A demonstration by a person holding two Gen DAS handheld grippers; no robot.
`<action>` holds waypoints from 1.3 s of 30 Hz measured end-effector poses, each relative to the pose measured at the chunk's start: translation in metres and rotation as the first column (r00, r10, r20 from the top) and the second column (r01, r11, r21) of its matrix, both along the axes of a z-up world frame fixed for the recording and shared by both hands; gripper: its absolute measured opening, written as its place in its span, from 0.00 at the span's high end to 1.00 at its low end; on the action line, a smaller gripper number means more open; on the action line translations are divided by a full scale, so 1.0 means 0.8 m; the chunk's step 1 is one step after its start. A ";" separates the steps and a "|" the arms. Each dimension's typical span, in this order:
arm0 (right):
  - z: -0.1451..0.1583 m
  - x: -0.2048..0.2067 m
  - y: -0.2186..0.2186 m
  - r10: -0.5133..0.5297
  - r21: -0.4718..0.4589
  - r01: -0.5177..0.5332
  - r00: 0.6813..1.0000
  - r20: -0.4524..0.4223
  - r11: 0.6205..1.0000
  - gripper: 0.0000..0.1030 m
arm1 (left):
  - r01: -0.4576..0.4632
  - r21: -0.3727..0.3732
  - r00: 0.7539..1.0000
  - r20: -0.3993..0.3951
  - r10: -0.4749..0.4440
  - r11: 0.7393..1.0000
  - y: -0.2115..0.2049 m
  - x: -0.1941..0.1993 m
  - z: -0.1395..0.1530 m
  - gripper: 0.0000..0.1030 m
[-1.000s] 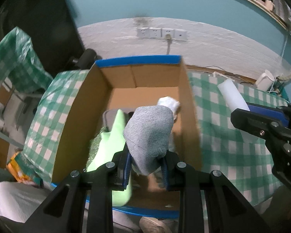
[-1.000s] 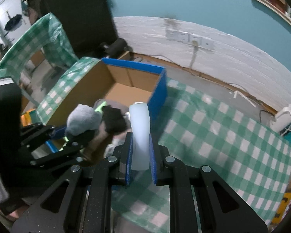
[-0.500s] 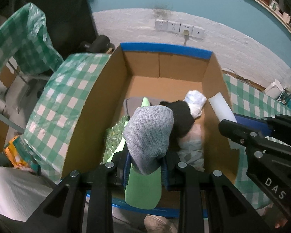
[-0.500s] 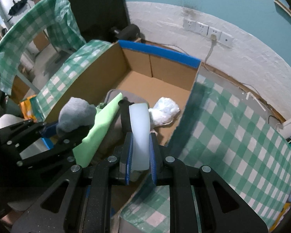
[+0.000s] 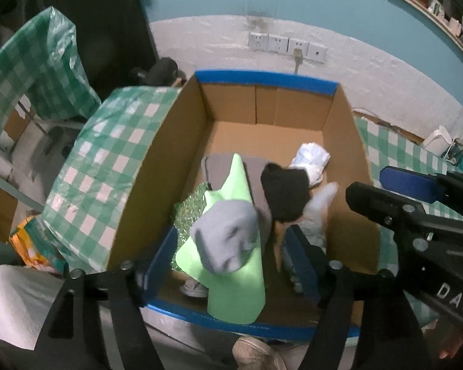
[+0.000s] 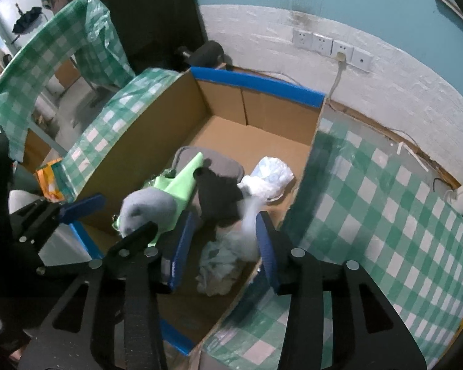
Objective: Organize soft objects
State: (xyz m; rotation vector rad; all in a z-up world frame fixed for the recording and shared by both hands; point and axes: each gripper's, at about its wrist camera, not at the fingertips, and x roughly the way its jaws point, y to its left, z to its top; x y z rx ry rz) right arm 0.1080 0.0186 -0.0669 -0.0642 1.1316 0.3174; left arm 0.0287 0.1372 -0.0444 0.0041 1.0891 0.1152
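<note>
Both hand-held grippers hang over an open cardboard box with blue-taped rims, pointing steeply down into it, which suggests a drop-off into the pile of soft things. In the left wrist view, the left gripper sits at the bottom centre of the frame; its jaws are opening, and the grey sock lies between them, free of both blue pads and resting on a light green foam sheet. The sock is a bunched roll, its long axis running from lower right to upper left in that view. The green sheet is a long wedge, its narrow tip pointing toward the top of the frame and the far box wall. Beside it lie a black sock and a crumpled white plastic bag. In the right wrist view, the right gripper is at the lower centre; its jaws are also opening, with a blurred white foam roll between them, next to the right-hand pad; whether they touch cannot be told. It stands nearly upright, its top leaning toward the upper left. Green checked cloth covers the table around the box.
</note>
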 end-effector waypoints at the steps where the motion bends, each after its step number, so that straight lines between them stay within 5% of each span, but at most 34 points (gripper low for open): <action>1: 0.005 -0.002 -0.003 -0.008 0.001 0.008 1.000 0.008 1.000 0.56 | 0.002 0.004 1.000 0.003 -0.002 1.000 0.000 -0.001 0.003 0.24; 13: 0.057 -0.039 -0.034 -0.062 -0.007 0.063 0.993 0.097 0.998 0.37 | 0.041 0.027 0.997 0.065 -0.042 0.999 -0.016 -0.026 0.052 0.16; 20: 0.087 -0.063 -0.049 -0.076 0.018 0.074 0.987 0.143 0.997 0.35 | 0.096 0.063 0.985 0.135 -0.103 0.993 -0.036 -0.042 0.081 0.02; 24: 0.095 -0.072 -0.060 -0.095 0.041 0.090 0.984 0.153 0.995 0.35 | 0.100 0.101 0.981 0.158 -0.115 0.990 -0.045 -0.049 0.090 0.02; 39: 0.093 -0.091 -0.104 -0.155 0.058 0.148 0.976 0.156 0.987 0.35 | 0.083 0.052 0.969 0.228 -0.093 0.995 -0.052 -0.056 0.116 0.02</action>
